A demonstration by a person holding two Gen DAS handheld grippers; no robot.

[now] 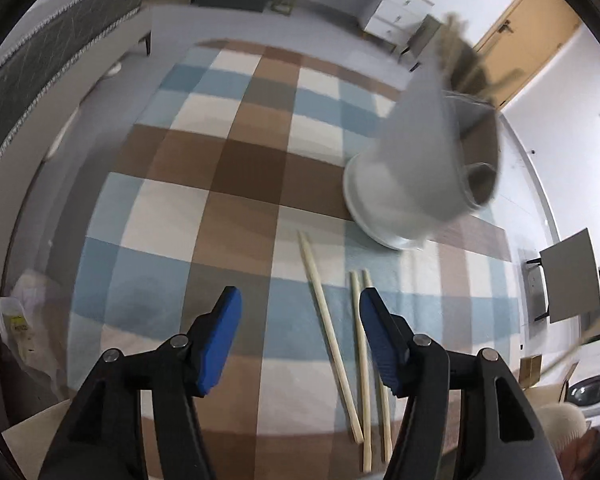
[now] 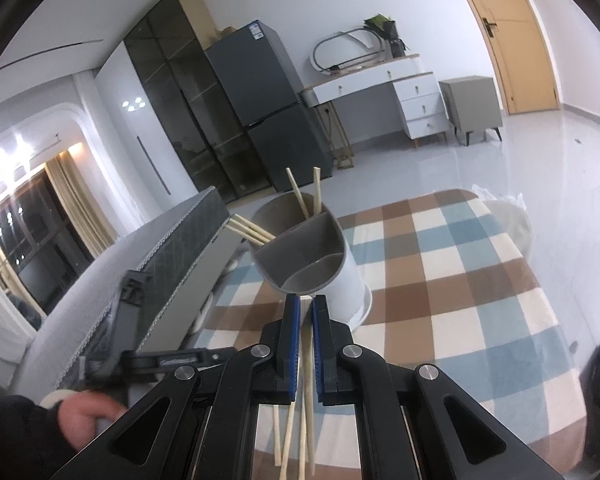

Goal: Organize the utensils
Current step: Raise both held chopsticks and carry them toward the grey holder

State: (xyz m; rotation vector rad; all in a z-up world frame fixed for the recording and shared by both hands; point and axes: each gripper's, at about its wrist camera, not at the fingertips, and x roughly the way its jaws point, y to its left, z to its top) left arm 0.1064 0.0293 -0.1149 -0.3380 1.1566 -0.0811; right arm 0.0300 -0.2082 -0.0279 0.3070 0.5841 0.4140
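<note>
Right wrist view: right gripper point(image 2: 306, 305) level, fingers clamping a chopstick point(image 2: 309, 360) — left gripper point(image 1: 300, 304) fingers spread, tilted down over the tablecloth point(image 1: 204, 176).

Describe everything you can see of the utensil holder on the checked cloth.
The utensil holder is a white, plastic-looking cylinder with a grey divided insert making several compartments. It stands upright on the checked cloth, on a slightly wider white base. Pale chopsticks already lean out of its far compartments; the near ones look empty. The right claw, shut on another chopstick, is at its near rim.
</note>
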